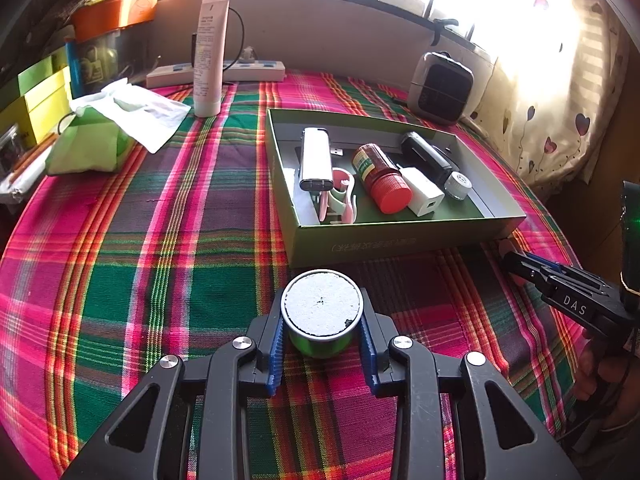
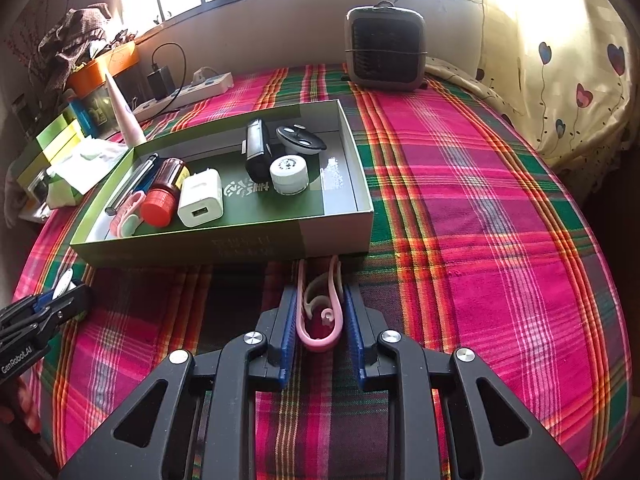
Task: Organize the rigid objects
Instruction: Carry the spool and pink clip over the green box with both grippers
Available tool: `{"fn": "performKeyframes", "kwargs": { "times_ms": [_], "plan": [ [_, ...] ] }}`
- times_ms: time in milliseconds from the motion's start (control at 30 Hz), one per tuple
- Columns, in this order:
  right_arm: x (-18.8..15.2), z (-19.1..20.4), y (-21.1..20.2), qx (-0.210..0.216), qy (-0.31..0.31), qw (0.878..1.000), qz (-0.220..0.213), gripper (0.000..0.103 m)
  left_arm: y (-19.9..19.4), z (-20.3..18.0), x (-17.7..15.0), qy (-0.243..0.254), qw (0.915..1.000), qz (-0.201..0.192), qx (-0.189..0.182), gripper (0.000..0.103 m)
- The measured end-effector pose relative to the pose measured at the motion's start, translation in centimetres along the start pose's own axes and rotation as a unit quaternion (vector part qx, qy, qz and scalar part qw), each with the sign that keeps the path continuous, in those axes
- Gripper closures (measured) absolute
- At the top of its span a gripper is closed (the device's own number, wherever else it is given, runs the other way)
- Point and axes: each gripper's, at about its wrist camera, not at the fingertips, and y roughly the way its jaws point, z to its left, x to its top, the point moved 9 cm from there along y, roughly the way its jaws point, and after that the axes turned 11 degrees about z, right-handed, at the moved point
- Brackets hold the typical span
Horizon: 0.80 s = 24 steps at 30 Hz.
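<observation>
A green cardboard box (image 1: pixel 400 240) (image 2: pixel 224 246) stands on the plaid cloth. It holds a red-capped bottle (image 1: pixel 382 178) (image 2: pixel 164 192), a white charger (image 1: pixel 422 192) (image 2: pixel 200 198), a white power bank (image 1: pixel 316 160), a black device (image 1: pixel 426 154) (image 2: pixel 256 152), a small white-capped jar (image 1: pixel 458 186) (image 2: pixel 289 174) and a pink clip (image 1: pixel 342 196). My left gripper (image 1: pixel 322 320) is shut on a green can with a grey top (image 1: pixel 322 306), just before the box's near wall. My right gripper (image 2: pixel 319 312) is shut on a pink clip (image 2: pixel 320 312), close to the box's near wall.
A white tube (image 1: pixel 210 56) stands at the back left beside a power strip (image 1: pixel 216 72). A green tissue pack (image 1: pixel 92 140) lies at the left. A small grey heater (image 1: pixel 440 88) (image 2: pixel 384 48) stands behind the box. Stacked boxes and clutter line the left edge.
</observation>
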Motion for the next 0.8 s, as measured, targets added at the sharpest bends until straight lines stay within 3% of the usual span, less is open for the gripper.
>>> {"fn": "performKeyframes", "kwargs": {
  "times_ms": [800],
  "plan": [
    [0.1, -0.3, -1.7, 0.017, 0.004, 1.0, -0.02, 0.079, -2.0, -0.4, 0.5, 0.005, 0.9999, -0.016, 0.004, 0.073]
  ]
}}
